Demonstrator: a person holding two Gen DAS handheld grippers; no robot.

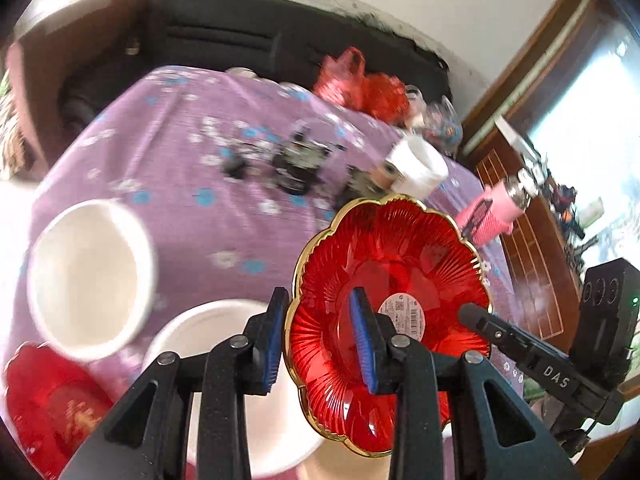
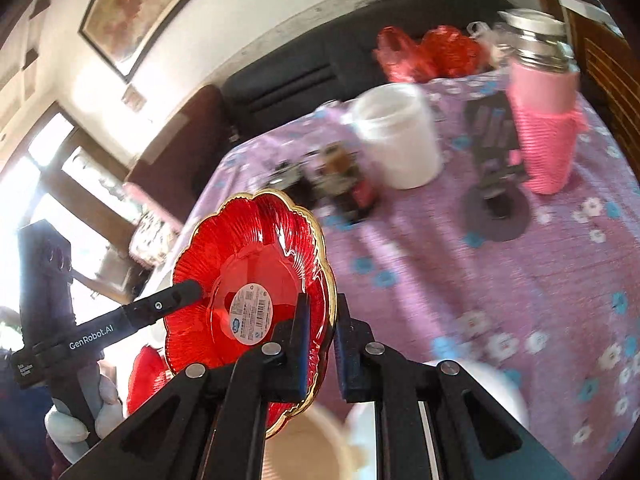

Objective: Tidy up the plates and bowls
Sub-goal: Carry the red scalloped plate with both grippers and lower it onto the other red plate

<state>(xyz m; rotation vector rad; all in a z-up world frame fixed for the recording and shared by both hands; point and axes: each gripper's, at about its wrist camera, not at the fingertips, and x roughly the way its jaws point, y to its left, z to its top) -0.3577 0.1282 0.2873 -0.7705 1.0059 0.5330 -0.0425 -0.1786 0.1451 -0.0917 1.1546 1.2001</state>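
Note:
A red scalloped plate with a gold rim and a sticker on its base hangs tilted above the table. My left gripper is shut on its left edge, one blue pad outside the rim and one on the ribbed face. My right gripper is shut on the plate's gold rim at the opposite side. In each wrist view, one finger of the other gripper reaches onto the plate. A white bowl, a wide white dish and a second red plate lie below on the purple cloth.
On the purple flowered tablecloth stand a white cup, a pink flask, small dark items and a red plastic bag. A black sofa runs behind the table. A beige dish lies under my right gripper.

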